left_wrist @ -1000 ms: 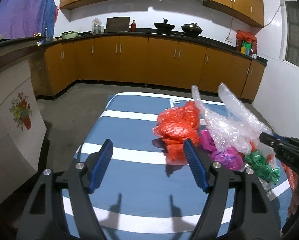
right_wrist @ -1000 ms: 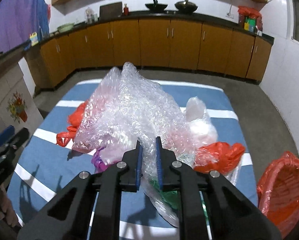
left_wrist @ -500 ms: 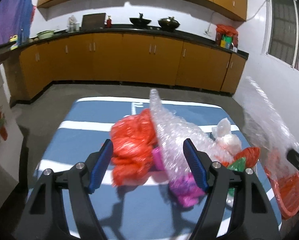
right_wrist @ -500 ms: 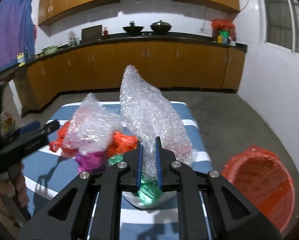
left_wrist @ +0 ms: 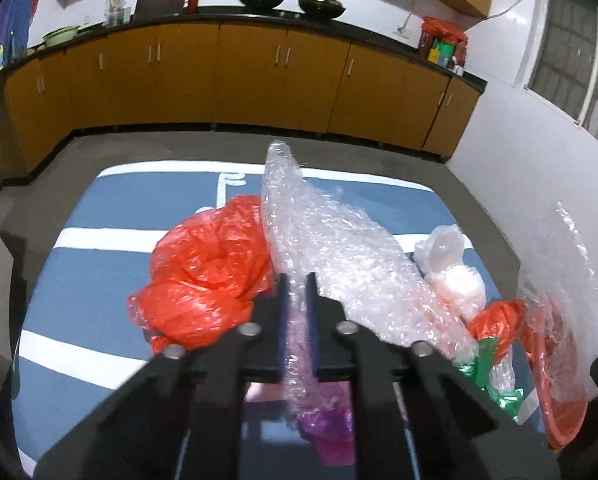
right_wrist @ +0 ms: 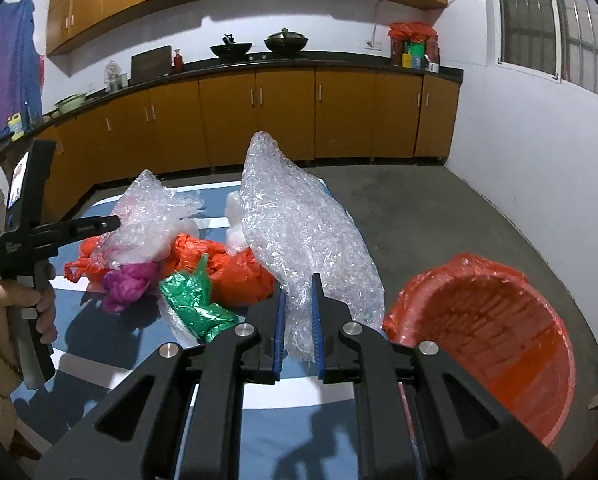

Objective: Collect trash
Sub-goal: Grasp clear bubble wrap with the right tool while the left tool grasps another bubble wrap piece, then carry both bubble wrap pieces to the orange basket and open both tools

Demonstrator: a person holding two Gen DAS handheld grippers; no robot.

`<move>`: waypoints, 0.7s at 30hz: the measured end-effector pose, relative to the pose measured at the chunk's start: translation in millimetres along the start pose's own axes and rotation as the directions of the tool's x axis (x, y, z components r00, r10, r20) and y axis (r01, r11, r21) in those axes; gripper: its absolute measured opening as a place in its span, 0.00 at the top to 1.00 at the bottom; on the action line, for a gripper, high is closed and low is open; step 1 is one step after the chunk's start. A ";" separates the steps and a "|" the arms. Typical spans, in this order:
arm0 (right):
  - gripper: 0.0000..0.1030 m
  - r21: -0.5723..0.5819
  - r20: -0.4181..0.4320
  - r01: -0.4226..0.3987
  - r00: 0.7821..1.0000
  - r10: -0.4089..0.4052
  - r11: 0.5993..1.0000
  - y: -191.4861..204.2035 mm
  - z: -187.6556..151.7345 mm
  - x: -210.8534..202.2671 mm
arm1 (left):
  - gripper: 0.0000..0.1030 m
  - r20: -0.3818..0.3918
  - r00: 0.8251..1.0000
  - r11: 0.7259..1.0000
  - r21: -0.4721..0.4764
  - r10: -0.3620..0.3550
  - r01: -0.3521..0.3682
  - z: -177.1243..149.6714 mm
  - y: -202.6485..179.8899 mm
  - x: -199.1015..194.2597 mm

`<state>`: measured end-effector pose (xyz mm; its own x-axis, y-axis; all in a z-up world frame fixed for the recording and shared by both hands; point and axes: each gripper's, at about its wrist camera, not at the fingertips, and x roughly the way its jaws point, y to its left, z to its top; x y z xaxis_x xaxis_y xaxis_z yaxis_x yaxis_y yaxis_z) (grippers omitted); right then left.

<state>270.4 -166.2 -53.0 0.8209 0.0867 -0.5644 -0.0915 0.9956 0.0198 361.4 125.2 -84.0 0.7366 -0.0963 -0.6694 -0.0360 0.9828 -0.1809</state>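
My left gripper (left_wrist: 297,288) is shut on a sheet of bubble wrap (left_wrist: 339,256) that stands up over the trash pile on the blue striped table (left_wrist: 99,208). It also shows from the side in the right wrist view (right_wrist: 111,222). My right gripper (right_wrist: 297,300) is shut on a second bubble wrap sheet (right_wrist: 299,232), held up beside the red-lined trash bin (right_wrist: 483,336). On the table lie a red plastic bag (left_wrist: 207,268), a purple bag (right_wrist: 129,280), a green bag (right_wrist: 195,300) and a white bag (left_wrist: 447,264).
The bin stands on the floor off the table's right edge and shows partly in the left wrist view (left_wrist: 555,380). Orange kitchen cabinets (right_wrist: 259,116) run along the back wall. Grey floor (right_wrist: 439,208) lies beyond the table.
My left gripper has closed on the bubble wrap on the pile. My right gripper has carried its bubble wrap to the right, toward the bin.
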 end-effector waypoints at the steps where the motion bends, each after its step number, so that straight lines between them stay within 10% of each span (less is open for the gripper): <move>1: 0.88 0.001 0.001 0.002 1.000 -0.002 1.000 -1.6 -1.2 -1.9 | 0.95 0.009 1.000 1.000 0.009 -0.001 0.001 -0.2 -1.1 -3.3; 21: 0.88 0.070 0.051 0.071 0.996 -0.075 0.995 -39.1 -9.2 -47.6 | 0.97 0.197 0.971 0.980 0.172 -0.135 0.101 -19.4 -48.5 -124.2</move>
<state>229.7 -209.6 -34.5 0.8529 0.0136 -0.5218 0.0067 0.9993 0.0371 258.5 86.4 -6.0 0.8534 -0.1952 -0.4833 0.1555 0.9804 -0.1214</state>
